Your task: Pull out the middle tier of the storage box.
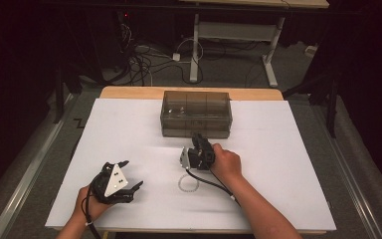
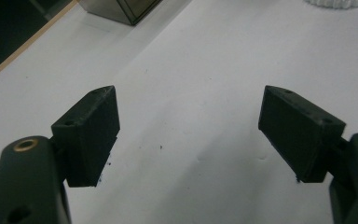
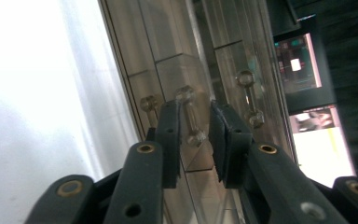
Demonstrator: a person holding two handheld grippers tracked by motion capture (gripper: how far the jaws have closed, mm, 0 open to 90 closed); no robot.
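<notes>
A smoky see-through drawer box (image 1: pixel 196 114) stands at the back middle of the white sheet (image 1: pixel 278 149). My right gripper (image 1: pixel 197 138) is turned on its side and reaches up to the box's front. In the right gripper view its jaws (image 3: pixel 196 126) straddle a clear bar handle (image 3: pixel 191 116) on a drawer front. The handle lies against one pad, and a gap shows to the other pad. My left gripper (image 1: pixel 134 173) rests near the front left of the sheet. Its jaws (image 2: pixel 189 130) stand wide apart over bare white paper, holding nothing.
A white beaded ring (image 1: pixel 188 183) lies on the sheet between the two hands; its edge (image 2: pixel 335 2) also shows in the left gripper view. Two more clear handles (image 3: pixel 247 98) (image 3: pixel 149 102) flank the straddled one. Desk legs and cables sit beyond the table.
</notes>
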